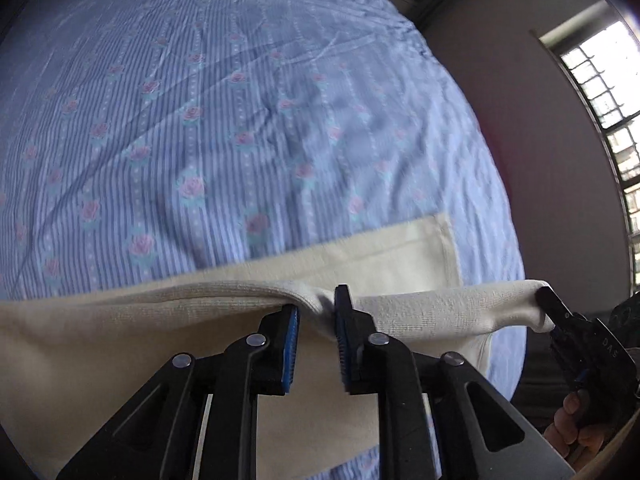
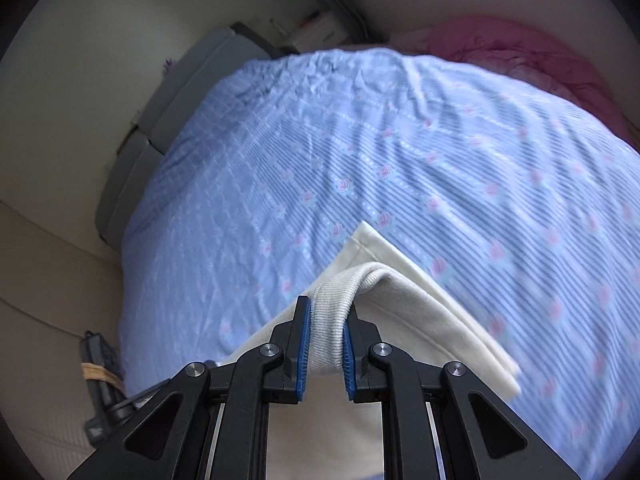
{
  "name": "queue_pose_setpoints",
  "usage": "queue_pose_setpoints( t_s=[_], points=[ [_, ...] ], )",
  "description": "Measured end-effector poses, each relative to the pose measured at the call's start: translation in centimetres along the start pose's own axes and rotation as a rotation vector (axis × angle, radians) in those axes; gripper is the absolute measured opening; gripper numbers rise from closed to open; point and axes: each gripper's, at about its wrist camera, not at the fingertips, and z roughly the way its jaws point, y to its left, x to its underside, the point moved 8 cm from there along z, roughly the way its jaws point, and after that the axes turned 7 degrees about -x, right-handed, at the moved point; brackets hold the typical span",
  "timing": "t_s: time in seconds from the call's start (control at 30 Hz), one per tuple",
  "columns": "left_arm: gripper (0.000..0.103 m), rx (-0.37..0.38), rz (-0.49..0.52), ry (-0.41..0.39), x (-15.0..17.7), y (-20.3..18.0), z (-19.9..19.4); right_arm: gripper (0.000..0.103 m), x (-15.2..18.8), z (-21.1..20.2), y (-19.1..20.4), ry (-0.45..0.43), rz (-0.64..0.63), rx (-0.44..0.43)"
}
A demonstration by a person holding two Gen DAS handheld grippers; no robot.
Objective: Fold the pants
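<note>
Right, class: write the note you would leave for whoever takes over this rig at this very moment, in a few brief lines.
Left gripper: shut on the waistband of the cream pants.
Right gripper: shut on the same waistband further along, near its end.
Pants: waistband lifted, the rest lying on the blue bedsheet, with a hem showing beneath the raised band.
Done: both grips taken, a fold apparently begun.
Left: lay the band down and finish folding.
</note>
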Motion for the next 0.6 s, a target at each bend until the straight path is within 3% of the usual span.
queue_pose_setpoints(
  t_s=[0.03, 0.1, 0.13, 0.17, 0.3, 0.37, 0.47, 0.6],
  points=[
    [0.026, -0.008, -0.005, 0.014, -0.6, 0.1, 0.5, 0.015, -0.5, 0.9, -0.3, 0.011, -0.005, 0.005],
    [0.047, -0.007, -0.006, 0.01, -1.4, 0.2, 0.7, 0.015, -1.6, 3.2, -0.7, 0.036, -0.014, 0.024],
    [0.069, -0.015, -0.005, -0.009, -1.6, 0.2, 0.7, 0.015, -1.9, 4.1, -1.1, 0.047, -0.018, 0.038],
    [0.082, -0.037, -0.001, -0.034, -1.9, 0.5, 0.3, 0.016, -2.2, 5.0, -1.5, 0.059, -0.01, 0.061],
    [0.082, -0.08, 0.065, -0.054, -2.4, 1.2, -0.8, 0.021, -3.3, 5.2, -3.4, 0.057, 0.002, 0.15],
    [0.082, -0.102, 0.109, -0.071, -1.7, 1.7, -1.5, 0.042, -4.0, 2.9, -4.0, -0.001, -0.031, 0.183],
    [0.083, -0.188, 0.215, -0.111, 0.9, 1.9, -2.4, 0.043, -3.3, -1.3, -5.0, -0.046, -0.115, 0.239],
    [0.083, -0.271, 0.326, -0.094, 6.8, 1.8, -2.6, 0.043, 1.0, -4.4, -7.6, 0.05, -0.162, 0.308]
  ],
)
